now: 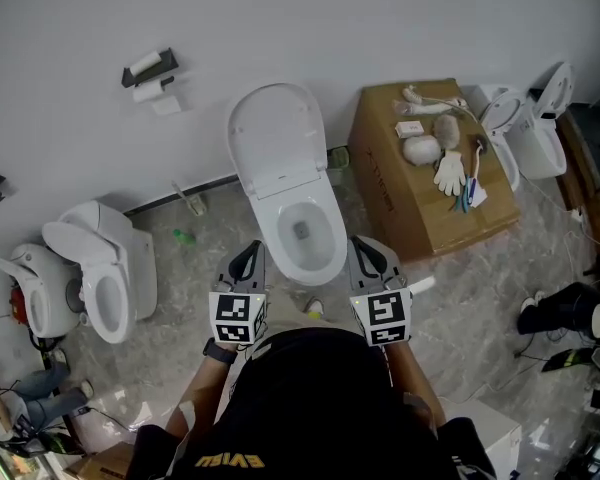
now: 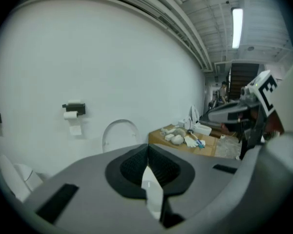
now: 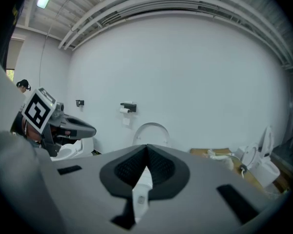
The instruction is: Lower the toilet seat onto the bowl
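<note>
Left gripper (image 1: pixel 250 253), right gripper (image 1: pixel 366 249) — closed, flanking bowl (image 1: pixel 333 230).

The toilet seat (image 1: pixel 277 133) stands raised against the wall above the open bowl (image 1: pixel 330 255). The left gripper (image 1: pixel 248 258) and right gripper (image 1: pixel 365 253) flank the bowl's front rim. A cardboard box (image 1: pixel 390 208) sits to its right.

The raised seat (image 1: pixel 277 136) leans on the wall, with open air before it above the bowl (image 1: pixel 269 233). A box (image 1: pixel 400 208) crowds the bowl's right side. Left, bare floor runs to another toilet (image 1: pixel 110 260).
</note>
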A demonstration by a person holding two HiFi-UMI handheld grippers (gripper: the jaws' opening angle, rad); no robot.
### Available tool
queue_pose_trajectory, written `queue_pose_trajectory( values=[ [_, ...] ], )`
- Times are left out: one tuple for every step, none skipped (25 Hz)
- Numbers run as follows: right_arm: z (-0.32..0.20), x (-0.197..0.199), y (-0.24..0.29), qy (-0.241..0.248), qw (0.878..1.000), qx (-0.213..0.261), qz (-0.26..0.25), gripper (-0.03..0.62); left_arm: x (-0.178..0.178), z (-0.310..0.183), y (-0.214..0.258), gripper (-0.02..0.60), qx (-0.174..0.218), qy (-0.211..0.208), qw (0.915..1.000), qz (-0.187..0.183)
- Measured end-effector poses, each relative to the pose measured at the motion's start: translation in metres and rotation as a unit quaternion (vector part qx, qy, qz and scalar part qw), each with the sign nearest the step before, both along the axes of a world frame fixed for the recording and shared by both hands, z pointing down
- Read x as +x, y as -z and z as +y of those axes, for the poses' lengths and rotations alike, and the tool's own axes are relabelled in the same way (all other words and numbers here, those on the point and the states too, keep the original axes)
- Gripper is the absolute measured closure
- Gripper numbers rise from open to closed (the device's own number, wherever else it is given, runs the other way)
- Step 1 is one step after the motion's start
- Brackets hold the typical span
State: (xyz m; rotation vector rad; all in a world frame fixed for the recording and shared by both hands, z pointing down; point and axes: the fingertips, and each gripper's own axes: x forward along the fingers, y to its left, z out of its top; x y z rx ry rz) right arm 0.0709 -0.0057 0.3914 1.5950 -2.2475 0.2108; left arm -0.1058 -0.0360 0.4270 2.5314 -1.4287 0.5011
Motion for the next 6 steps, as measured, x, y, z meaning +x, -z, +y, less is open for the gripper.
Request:
queue_pose_trajectory(
  values=[
    [-0.002, 0.006, -0.002, -0.006, 1.0, -0.003, -0.001, 0.602, -0.005, -0.001, -0.015, 0.569, -0.013, 0.005, 0.9999, -0.008],
    [-0.003, 0.012, -0.005, -0.01, 1.0, -0.006, -0.002, 0.602, -0.012, -0.001, -0.032, 0.569, -0.03, 0.016, 0.9994, -0.011],
    [-0.006, 0.018, -0.007, -0.012, 1.0, -0.01, -0.001, 0.602, -0.02, -0.001, -0.048, 0.569, -0.047, 0.029, 0.9984, -0.011],
    [-0.008, 0.024, -0.009, -0.013, 1.0, -0.012, -0.001, 0.602, -0.029, 0.001, -0.065, 0.569, -0.068, 0.044, 0.9967, -0.011],
    [-0.011, 0.029, -0.01, -0.013, 1.0, -0.013, 0.0, 0.602, -0.039, 0.004, -0.083, 0.569, -0.09, 0.061, 0.994, -0.011],
    [-0.014, 0.035, -0.012, -0.013, 1.0, -0.015, 0.001, 0.602, -0.049, 0.007, -0.101, 0.569, -0.113, 0.079, 0.9904, -0.011]
  ],
)
